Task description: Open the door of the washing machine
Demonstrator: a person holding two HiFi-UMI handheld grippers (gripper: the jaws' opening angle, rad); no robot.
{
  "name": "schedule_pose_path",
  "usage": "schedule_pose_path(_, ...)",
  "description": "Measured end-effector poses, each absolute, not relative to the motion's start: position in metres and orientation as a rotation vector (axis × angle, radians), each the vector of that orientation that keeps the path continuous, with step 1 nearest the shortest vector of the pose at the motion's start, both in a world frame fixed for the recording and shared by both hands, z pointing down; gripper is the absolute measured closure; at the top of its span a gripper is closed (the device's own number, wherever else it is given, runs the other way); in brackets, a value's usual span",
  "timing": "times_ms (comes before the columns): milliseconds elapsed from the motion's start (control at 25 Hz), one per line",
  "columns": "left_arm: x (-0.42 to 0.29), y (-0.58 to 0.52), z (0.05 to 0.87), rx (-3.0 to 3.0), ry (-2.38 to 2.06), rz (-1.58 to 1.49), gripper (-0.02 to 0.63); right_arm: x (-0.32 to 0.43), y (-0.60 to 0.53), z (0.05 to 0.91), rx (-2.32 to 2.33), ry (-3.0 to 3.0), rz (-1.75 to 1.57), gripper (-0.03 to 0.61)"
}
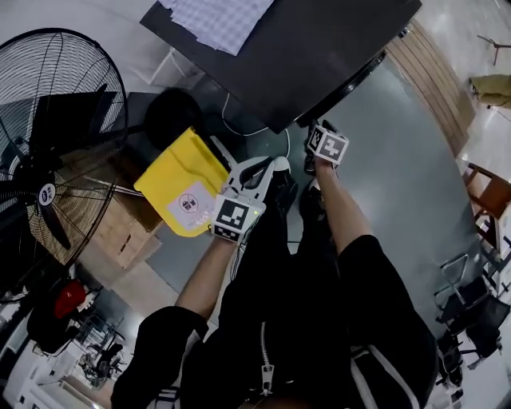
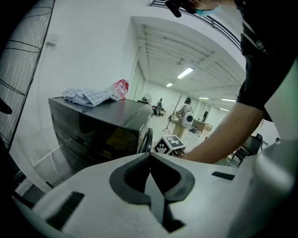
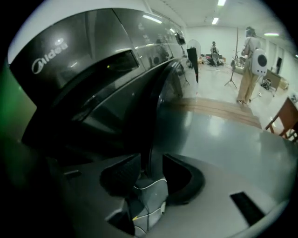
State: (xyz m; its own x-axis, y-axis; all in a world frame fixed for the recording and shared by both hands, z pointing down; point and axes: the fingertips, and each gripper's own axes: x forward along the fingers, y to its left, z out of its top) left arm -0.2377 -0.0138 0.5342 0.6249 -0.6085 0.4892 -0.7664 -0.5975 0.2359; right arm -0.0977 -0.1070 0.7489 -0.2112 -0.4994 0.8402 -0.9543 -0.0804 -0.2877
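Note:
The dark washing machine (image 1: 319, 48) stands ahead of me, its round door (image 1: 351, 80) slightly ajar. In the right gripper view the door's edge (image 3: 153, 116) runs up just beyond my right gripper (image 3: 151, 169). Its jaws stand open on either side of that edge without pressing on it, and a shoe shows below them. The head view shows the right gripper (image 1: 321, 136) low at the door, under its marker cube. My left gripper (image 1: 274, 165) hangs a little back and to the left, shut on nothing. It (image 2: 149, 158) faces the machine (image 2: 98, 130) and the door rim (image 2: 145, 139).
A checked cloth (image 1: 223, 20) and a red packet (image 2: 120, 88) lie on the machine's top. A big floor fan (image 1: 48, 160) stands at the left. Beside it are a yellow floor sign (image 1: 182, 180) and a cardboard box (image 1: 120, 232). Chairs (image 1: 487, 196) are at the right.

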Motion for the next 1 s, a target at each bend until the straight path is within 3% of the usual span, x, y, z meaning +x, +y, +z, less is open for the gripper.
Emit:
schedule_pose_path(280, -0.268, -0.014, 0.551, 2.346, -1.126, 0.507, 0.607, -0.105, -0.118, 0.761, 1.570, -1.721, 1.188, 0.474)
schedule_pose_path(1000, -0.235, -0.023, 0.548, 2.385, -1.075, 0.466, 0.607, -0.105, -0.113, 0.763, 1.528, -1.666, 1.252, 0.479)
